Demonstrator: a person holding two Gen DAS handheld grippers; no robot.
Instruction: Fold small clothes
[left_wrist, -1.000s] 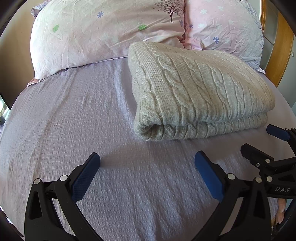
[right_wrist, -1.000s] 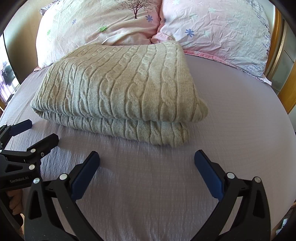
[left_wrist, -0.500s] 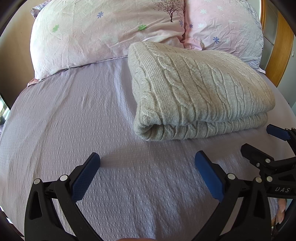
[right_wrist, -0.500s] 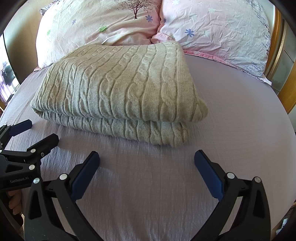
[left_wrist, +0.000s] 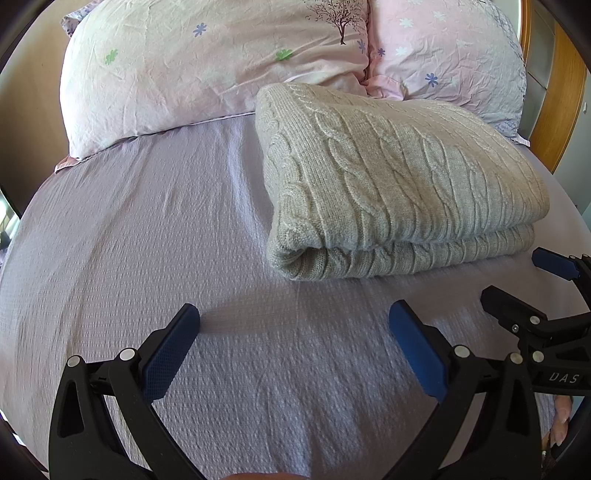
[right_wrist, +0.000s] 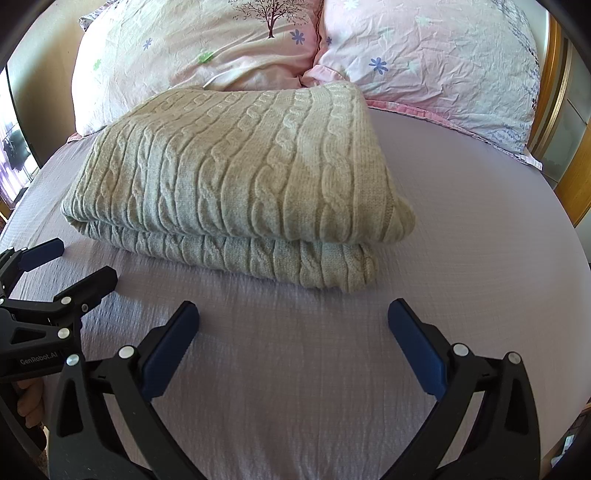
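A beige cable-knit sweater lies folded in a thick rectangle on the lilac bed sheet; it also shows in the right wrist view. My left gripper is open and empty, hovering over the sheet just in front of the sweater's left corner. My right gripper is open and empty in front of the sweater's right corner. Each gripper shows at the edge of the other's view: the right gripper in the left wrist view, the left gripper in the right wrist view.
Two pink flowered pillows lean at the head of the bed behind the sweater. A wooden bed frame rises at the right. Bare sheet lies to the sweater's right.
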